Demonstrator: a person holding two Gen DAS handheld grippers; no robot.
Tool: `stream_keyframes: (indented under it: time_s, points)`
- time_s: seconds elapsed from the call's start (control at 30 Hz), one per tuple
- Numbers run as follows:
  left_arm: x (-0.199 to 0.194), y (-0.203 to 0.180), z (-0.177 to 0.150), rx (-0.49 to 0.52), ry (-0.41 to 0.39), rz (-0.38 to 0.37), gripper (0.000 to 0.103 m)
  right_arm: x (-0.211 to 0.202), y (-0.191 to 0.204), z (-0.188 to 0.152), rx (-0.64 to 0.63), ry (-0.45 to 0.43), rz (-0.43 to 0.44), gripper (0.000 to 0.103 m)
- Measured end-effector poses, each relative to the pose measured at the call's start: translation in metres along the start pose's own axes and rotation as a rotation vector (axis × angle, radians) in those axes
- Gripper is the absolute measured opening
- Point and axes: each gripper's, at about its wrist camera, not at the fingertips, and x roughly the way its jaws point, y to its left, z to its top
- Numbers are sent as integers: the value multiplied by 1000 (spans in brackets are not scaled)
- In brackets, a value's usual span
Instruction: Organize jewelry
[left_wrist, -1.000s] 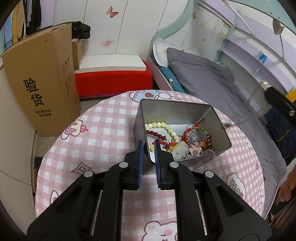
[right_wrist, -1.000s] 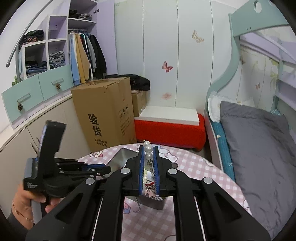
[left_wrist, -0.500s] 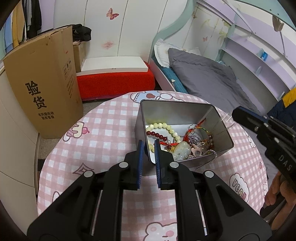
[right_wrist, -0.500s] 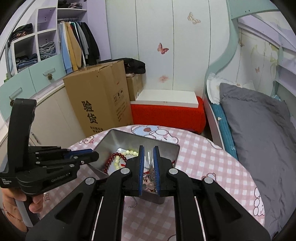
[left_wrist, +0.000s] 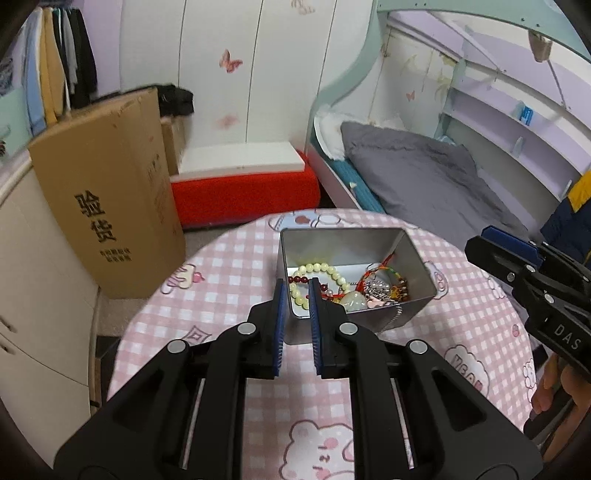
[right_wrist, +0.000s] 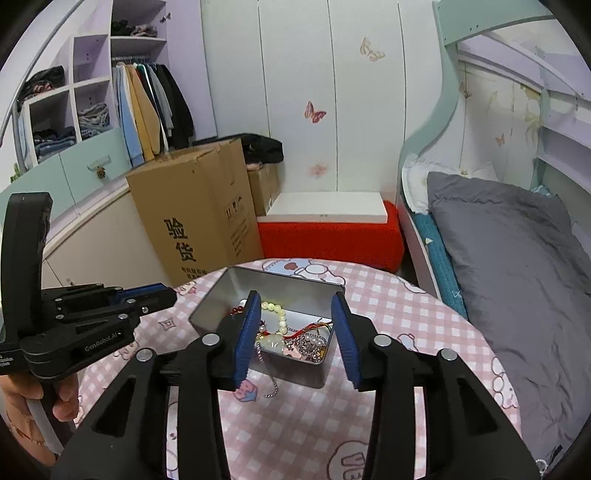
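A silver metal tin (left_wrist: 415, 258) (right_wrist: 212, 304) stands on a round table with a pink checked cloth (left_wrist: 221, 280) (right_wrist: 388, 332). It holds a pale bead bracelet (left_wrist: 325, 268) (right_wrist: 279, 314), a dark red bead bracelet (left_wrist: 300, 279), a jade pendant (left_wrist: 352, 300) (right_wrist: 273, 343), red cord and silver chains. A chain (right_wrist: 271, 384) hangs over the tin's near wall. My left gripper (left_wrist: 295, 284) is shut on the tin's near-left corner. My right gripper (right_wrist: 295, 306) is open and empty, above the tin's near side.
A large cardboard box (left_wrist: 103, 195) (right_wrist: 199, 210) stands on the floor left of the table. A red bench with a white top (left_wrist: 243, 181) (right_wrist: 328, 225) is behind. A bed with grey bedding (left_wrist: 424, 173) (right_wrist: 509, 258) runs along the right. Wardrobe shelves (right_wrist: 74, 122) are far left.
My right gripper came down over the tin and opened; the pearl string it held a second ago now lies in the tin. My left gripper has lifted and pulled back slightly, still on the tin's corner.
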Motion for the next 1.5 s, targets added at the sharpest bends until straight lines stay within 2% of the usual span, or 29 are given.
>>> stream_keyframes:
  time_s: [0.43,0.5,0.57,0.67,0.73,0.77,0.97,1.07,1.2,1.37,1.5]
  points:
    - [-96,-18,-16,5,-152,35,13,-77,17,-10,6,-106,-5,51]
    - [-111,-24,-21,11,-175,45,23,-89,21,-12,2,-124,-5,53]
    - [-126,-28,-26,16,-210,54,61,-99,25,-14,-6,-136,-11,54]
    - [-147,-35,-33,23,-260,57,62,-116,31,-19,-15,-159,-18,55]
    - [-161,-39,-38,27,-283,61,62,-127,35,-22,-22,-177,-28,59]
    - [-168,-41,-41,26,-295,66,64,-134,37,-23,-26,-188,-38,65]
    - [-212,-54,-58,33,-393,130,79,-169,50,-31,-55,-261,-70,73]
    - [-231,-61,-65,44,-437,152,88,-185,57,-34,-66,-297,-76,81]
    - [-252,-72,-73,53,-483,167,91,-205,66,-36,-81,-359,-83,93]
    - [-272,-79,-86,60,-520,179,93,-225,73,-43,-100,-422,-122,95]
    - [-283,-82,-90,58,-543,179,93,-236,74,-46,-93,-444,-116,95]
